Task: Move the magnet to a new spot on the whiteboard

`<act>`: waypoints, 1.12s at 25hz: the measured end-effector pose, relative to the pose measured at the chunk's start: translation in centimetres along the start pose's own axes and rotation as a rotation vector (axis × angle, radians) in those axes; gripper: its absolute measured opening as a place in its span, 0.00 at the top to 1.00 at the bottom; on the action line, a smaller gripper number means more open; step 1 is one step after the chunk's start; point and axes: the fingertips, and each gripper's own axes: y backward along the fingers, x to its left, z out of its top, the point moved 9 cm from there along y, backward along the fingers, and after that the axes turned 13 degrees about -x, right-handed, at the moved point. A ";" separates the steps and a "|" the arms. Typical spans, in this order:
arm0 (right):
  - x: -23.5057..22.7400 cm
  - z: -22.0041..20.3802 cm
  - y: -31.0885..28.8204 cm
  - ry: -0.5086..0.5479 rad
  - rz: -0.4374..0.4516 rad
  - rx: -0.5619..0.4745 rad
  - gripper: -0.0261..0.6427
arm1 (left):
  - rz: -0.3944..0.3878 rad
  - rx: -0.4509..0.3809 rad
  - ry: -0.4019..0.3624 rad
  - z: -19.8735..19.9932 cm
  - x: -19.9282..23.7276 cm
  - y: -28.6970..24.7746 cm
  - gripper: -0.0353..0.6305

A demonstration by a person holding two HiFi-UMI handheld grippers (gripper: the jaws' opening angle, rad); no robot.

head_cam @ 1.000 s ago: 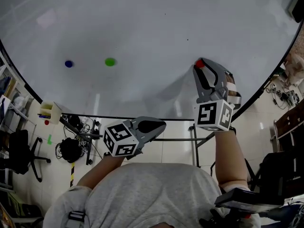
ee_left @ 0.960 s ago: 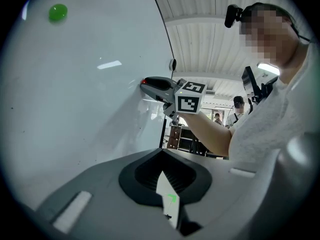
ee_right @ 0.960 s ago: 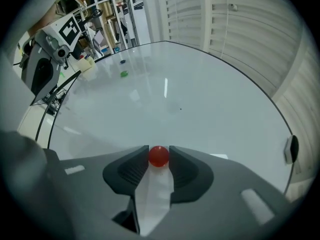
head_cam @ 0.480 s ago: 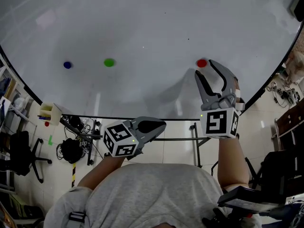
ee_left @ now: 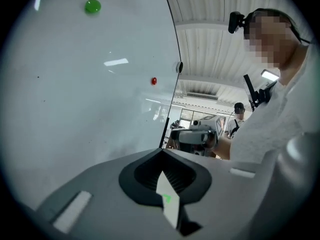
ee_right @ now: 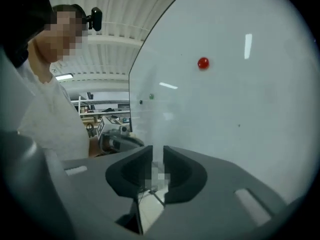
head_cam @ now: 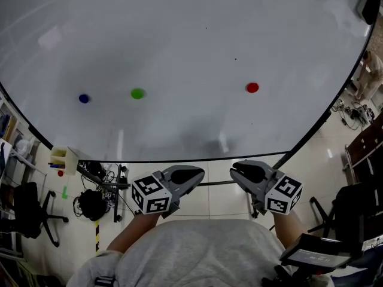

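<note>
The red magnet point(head_cam: 252, 88) sticks to the whiteboard point(head_cam: 179, 34) on its right side, with nothing touching it. It also shows small in the left gripper view point(ee_left: 153, 81) and in the right gripper view point(ee_right: 203, 63). My right gripper point(head_cam: 235, 169) hangs low in front of my torso, well below the magnet. Its jaws have just been closing; a narrow gap stays between them with nothing in it point(ee_right: 157, 154). My left gripper point(head_cam: 197, 173) sits beside it, shut and holding nothing point(ee_left: 161, 151).
A green magnet point(head_cam: 137, 93) and a blue magnet point(head_cam: 84, 98) sit on the board's left side. Below the board's lower edge are a small box point(head_cam: 63, 141), cables point(head_cam: 90, 187) and an office chair point(head_cam: 24, 202). A dark cabinet point(head_cam: 362, 154) stands at right.
My right gripper opened off the red magnet, rolled and dropped from the board to beside the left gripper, its jaws now narrower. The magnet stayed on the board. The left gripper barely shifted.
</note>
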 end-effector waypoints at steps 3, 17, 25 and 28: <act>1.2 -2.4 0.5 -0.095 -0.009 0.018 0.94 | 0.000 0.004 0.012 -0.5 -0.7 0.2 0.97; 8.5 -4.5 10.6 -0.200 0.039 -0.011 0.95 | 0.051 0.023 -0.008 -3.7 -12.4 -1.3 0.97; 13.6 -5.5 18.3 -0.261 0.060 -0.035 0.96 | 0.061 0.086 0.021 -7.8 -23.8 -1.8 0.97; 14.9 -5.3 19.1 -0.240 0.056 -0.022 0.96 | 0.064 0.093 0.016 -7.7 -26.2 -1.5 0.97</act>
